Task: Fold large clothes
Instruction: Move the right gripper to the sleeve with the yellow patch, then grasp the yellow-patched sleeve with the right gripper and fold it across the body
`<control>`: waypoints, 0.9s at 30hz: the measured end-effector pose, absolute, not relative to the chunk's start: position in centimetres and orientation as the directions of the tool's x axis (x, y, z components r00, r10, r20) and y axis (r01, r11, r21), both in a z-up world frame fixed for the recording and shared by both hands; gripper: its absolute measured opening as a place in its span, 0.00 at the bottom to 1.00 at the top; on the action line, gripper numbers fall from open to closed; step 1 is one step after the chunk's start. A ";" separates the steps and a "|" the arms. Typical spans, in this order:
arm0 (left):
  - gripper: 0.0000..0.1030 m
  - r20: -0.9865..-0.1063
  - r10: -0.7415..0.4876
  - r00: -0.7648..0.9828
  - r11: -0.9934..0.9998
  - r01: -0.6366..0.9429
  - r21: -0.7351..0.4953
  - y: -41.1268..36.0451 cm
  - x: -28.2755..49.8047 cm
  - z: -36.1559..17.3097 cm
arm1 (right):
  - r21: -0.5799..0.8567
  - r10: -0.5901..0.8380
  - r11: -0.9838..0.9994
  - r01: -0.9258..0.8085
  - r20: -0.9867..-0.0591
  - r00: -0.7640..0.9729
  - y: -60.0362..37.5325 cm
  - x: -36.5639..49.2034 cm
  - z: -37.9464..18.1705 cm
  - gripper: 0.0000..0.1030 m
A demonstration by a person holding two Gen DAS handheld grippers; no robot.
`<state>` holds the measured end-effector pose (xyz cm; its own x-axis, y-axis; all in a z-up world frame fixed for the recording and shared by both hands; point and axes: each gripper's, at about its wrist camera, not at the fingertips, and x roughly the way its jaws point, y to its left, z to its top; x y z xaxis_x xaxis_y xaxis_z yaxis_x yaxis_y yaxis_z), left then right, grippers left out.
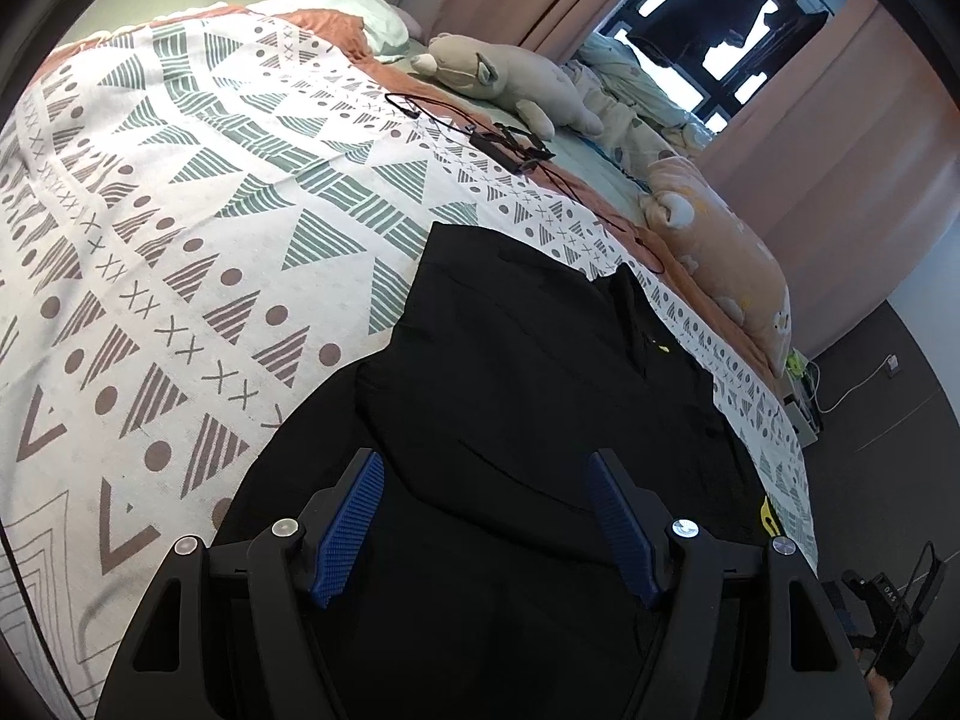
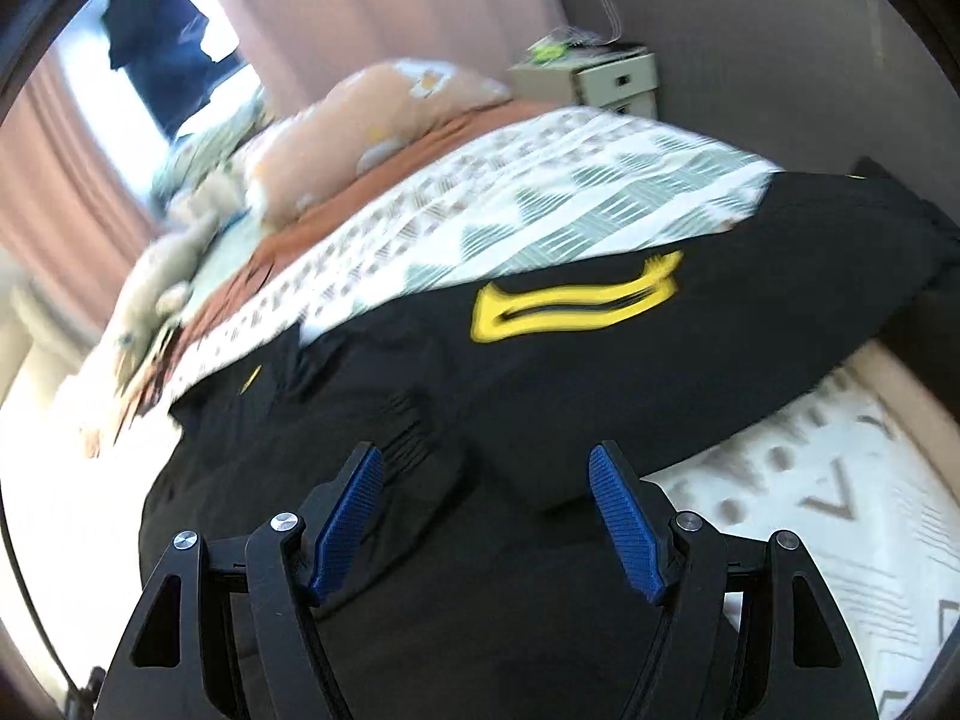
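Bedroom with a bed under a patterned bedspread (image 1: 180, 192), black garment (image 1: 510, 360) spread near its edge.
Left gripper (image 1: 485, 471) and right gripper (image 2: 485, 465) both hover over the dark cloth, jaws standing apart and empty. Right view is blurred; a yellow logo (image 2: 570, 306), possibly printed, shows on the garment. A plush toy (image 1: 504, 75) lies beyond.

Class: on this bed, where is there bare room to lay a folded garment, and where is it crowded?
Free: the patterned bedspread between the black garment and the white pillow. Crowded: the far side, with plush toy, black cables and peach cushion.
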<state>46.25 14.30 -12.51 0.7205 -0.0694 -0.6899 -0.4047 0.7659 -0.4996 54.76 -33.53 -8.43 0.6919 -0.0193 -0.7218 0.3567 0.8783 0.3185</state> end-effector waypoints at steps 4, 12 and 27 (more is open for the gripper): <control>0.70 -0.690 -0.077 0.720 0.801 -0.367 -0.473 12.9 46.9 -12.4 | 0.327 -0.075 0.846 0.421 -0.709 0.701 -36.6 53.4 -8.4 0.69; 0.96 -0.714 -0.131 0.687 0.829 -0.319 -0.459 10.1 48.3 -13.6 | 0.381 -0.137 0.759 0.528 -0.700 0.701 -43.1 51.3 -9.6 0.69; 0.96 -0.735 -0.115 0.668 0.858 -0.306 -0.412 7.1 49.2 -15.1 | 0.367 -0.145 0.734 0.571 -0.737 0.660 -48.9 53.0 -14.6 0.69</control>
<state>49.22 7.10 -15.11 0.6678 -0.1151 -0.7354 -0.3059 0.8583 -0.4121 53.04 -48.87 -14.61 0.6597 -0.1451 -0.7374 0.5715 0.7341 0.3669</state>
